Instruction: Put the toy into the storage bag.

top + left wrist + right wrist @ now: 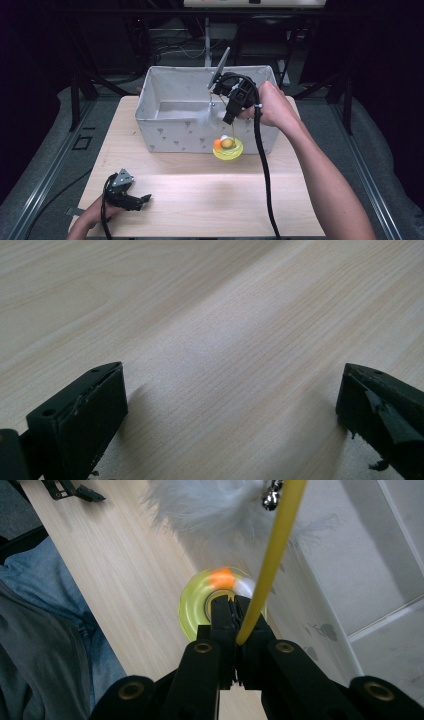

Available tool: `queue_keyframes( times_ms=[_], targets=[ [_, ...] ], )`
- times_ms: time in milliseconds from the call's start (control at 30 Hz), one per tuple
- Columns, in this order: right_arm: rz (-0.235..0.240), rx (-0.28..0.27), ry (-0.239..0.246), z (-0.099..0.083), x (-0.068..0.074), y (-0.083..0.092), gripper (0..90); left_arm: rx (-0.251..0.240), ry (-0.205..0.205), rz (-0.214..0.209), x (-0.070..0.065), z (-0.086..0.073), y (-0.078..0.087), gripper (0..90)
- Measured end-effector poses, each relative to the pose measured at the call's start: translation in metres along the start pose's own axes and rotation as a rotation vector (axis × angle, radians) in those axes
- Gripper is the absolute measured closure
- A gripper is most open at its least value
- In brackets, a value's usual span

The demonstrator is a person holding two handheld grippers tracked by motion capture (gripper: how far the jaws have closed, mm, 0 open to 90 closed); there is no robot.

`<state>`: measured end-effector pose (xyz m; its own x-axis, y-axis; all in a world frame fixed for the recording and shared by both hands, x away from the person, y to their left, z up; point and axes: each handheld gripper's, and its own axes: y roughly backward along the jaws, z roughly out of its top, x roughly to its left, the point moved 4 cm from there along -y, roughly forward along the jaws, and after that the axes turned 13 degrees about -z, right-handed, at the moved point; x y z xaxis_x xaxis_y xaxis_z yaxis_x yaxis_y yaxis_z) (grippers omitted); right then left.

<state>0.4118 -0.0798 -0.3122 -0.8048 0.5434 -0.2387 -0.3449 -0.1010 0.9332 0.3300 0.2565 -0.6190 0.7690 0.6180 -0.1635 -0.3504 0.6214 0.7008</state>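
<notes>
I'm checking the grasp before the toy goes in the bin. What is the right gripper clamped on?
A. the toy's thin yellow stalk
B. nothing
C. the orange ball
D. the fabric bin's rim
A: in the right gripper view, the right gripper is shut on the yellow stalk.

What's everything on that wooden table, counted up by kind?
Fabric boxes: 1, the white box
Cat toys: 1, a yellow-green dish toy with balls, a yellow stalk and a white feather
Handheld grippers: 2, the left gripper resting on the table, the right gripper clamping the stalk
Total: 4
</notes>
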Motion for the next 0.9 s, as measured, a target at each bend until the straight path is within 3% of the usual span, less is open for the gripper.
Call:
queue_keyframes(
  times_ms=[900],
  targets=[
    [-0.041, -0.033, -0.011, 0.014, -0.018, 0.040, 87.9, -0.001, 0.000, 0.000, 0.000, 0.000, 0.000, 0.0]
  ],
)
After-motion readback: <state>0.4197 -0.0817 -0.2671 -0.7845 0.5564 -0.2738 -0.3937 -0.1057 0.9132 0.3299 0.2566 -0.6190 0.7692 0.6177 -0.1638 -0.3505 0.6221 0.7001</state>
